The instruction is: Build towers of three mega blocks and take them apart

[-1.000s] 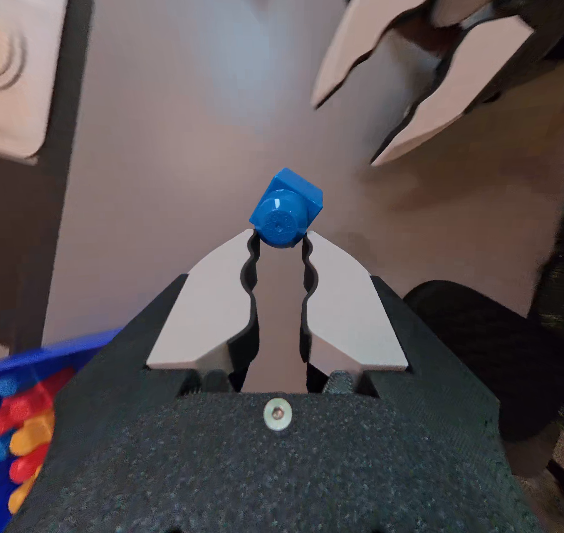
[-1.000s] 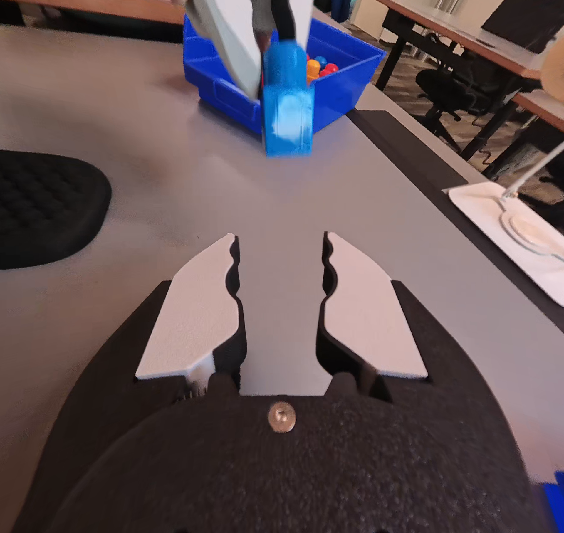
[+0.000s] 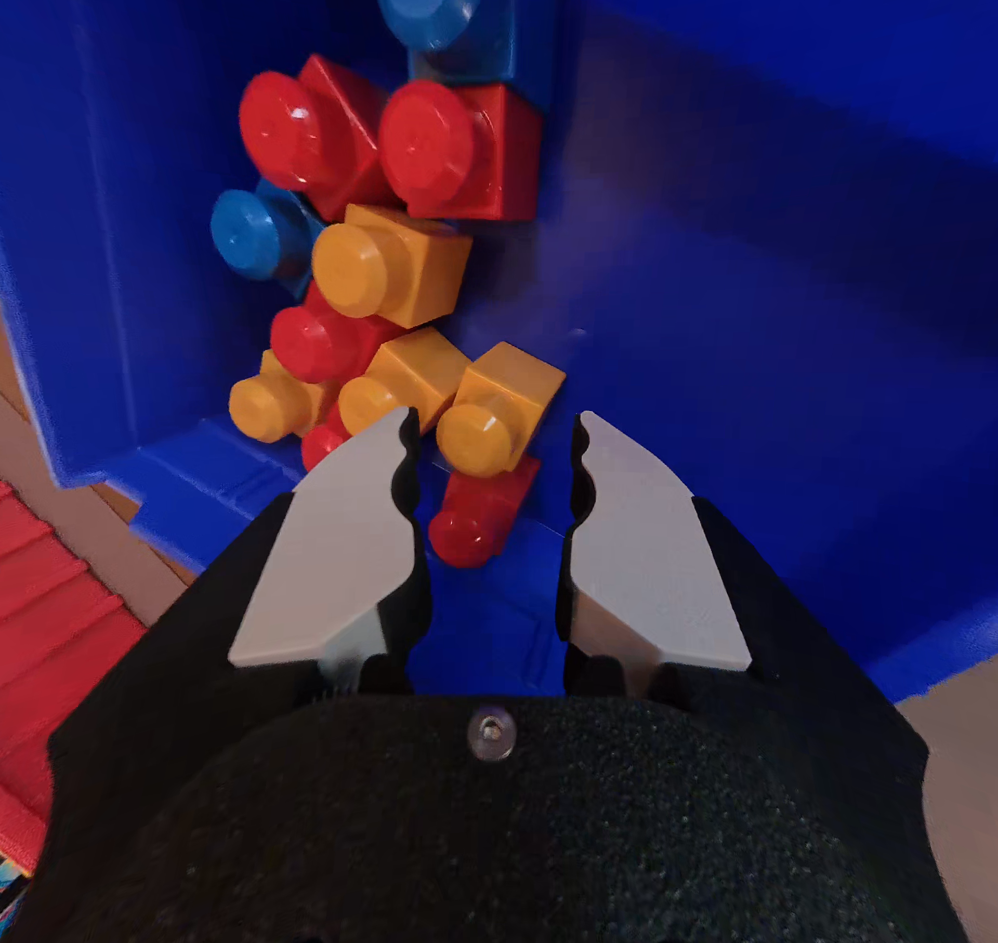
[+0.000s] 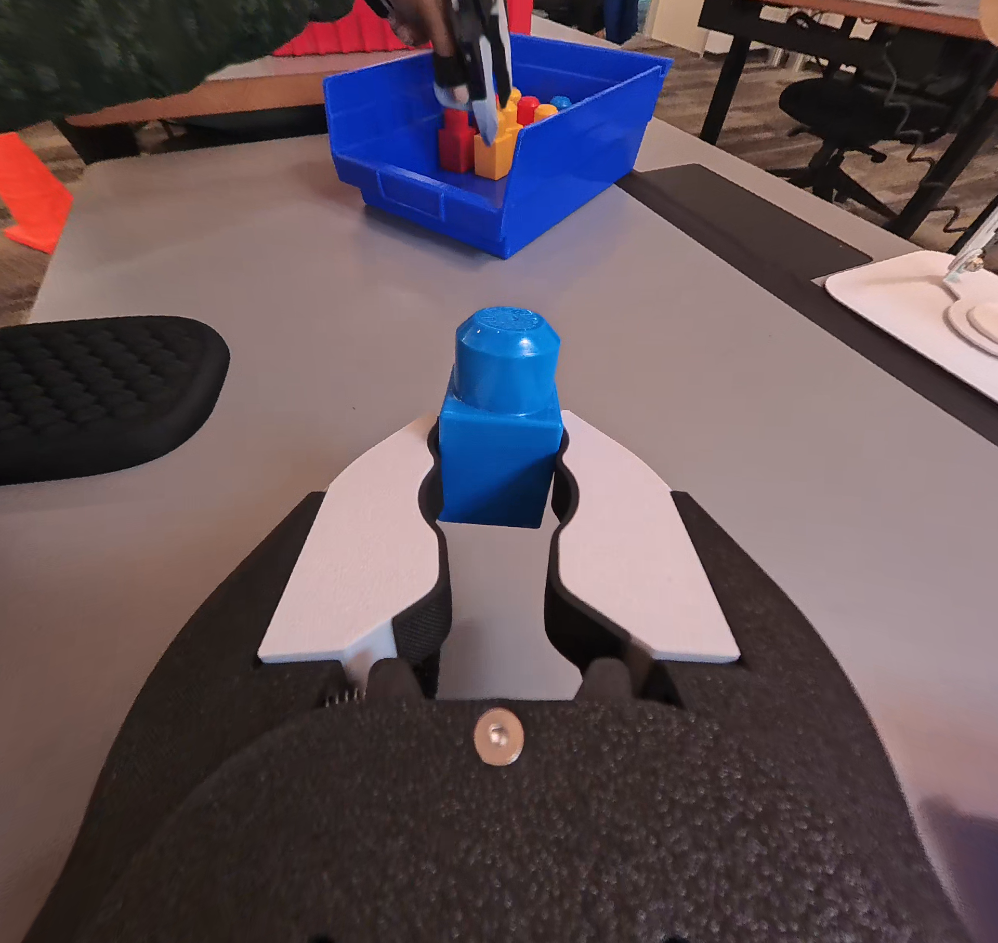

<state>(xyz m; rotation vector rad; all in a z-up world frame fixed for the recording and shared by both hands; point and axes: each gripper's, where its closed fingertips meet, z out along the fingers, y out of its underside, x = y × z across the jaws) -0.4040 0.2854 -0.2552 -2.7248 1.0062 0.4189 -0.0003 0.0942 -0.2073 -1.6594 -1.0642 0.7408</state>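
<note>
My right gripper (image 4: 499,426) is shut on a blue mega block (image 4: 497,463), which stands upright with its stud up, at or just above the grey table (image 4: 324,296). My left gripper (image 3: 494,431) is open and reaches into the blue bin (image 3: 756,269). An orange block (image 3: 502,409) lies between its fingertips, apart from both, with a red block (image 3: 480,517) just below. Several more red, orange and blue blocks are piled behind them. In the right wrist view the left gripper (image 4: 494,118) points down into the bin (image 4: 567,188), over the orange block (image 4: 494,153).
A black mesh pad (image 4: 97,393) lies on the table's left. A white tray (image 4: 918,312) and a black strip (image 4: 756,226) are on the right. An orange-red wedge (image 4: 32,199) stands far left. A red ribbed object (image 3: 43,593) is beside the bin. Desks and chairs stand behind. The gap from one gripper's tips to the other's is roughly 45 centimeters.
The left gripper has let go of the blue block, opened and moved into the bin. The right gripper, open before, has shut on the blue block.
</note>
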